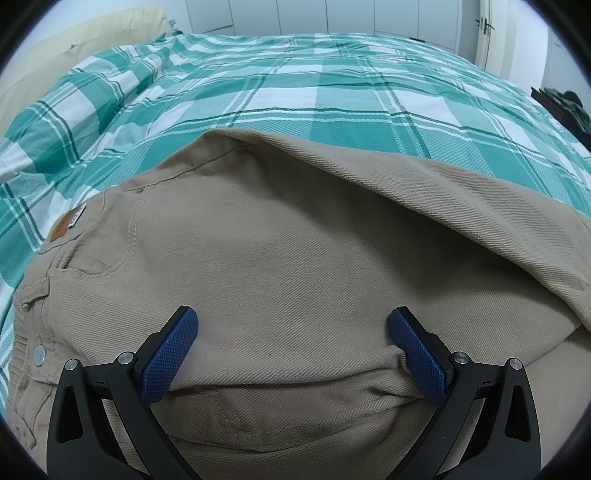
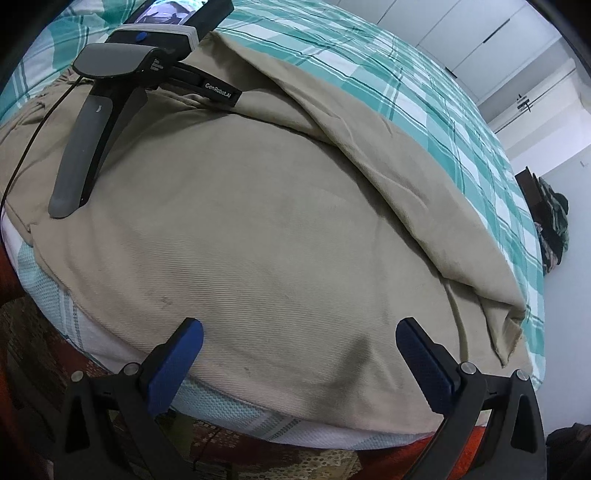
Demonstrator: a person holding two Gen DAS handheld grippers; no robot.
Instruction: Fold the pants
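Note:
Beige pants [image 1: 288,243] lie on a bed with a green and white plaid cover [image 1: 295,92]. One leg is folded over the other. The waistband with a brown leather patch [image 1: 64,225] and a metal button [image 1: 38,356] is at the left in the left wrist view. My left gripper [image 1: 291,325] is open just above the seat of the pants, holding nothing. In the right wrist view the pants [image 2: 258,221] reach the near bed edge. My right gripper [image 2: 299,332] is open over the leg part, empty. The left gripper's body [image 2: 110,92] shows at the top left there.
A cream pillow [image 1: 74,37] lies at the bed's far left. White wardrobe doors [image 1: 332,14] stand behind the bed. Dark clothes [image 2: 554,229] hang at the right by the wall. A patterned red rug [image 2: 55,350] lies on the floor below the bed edge.

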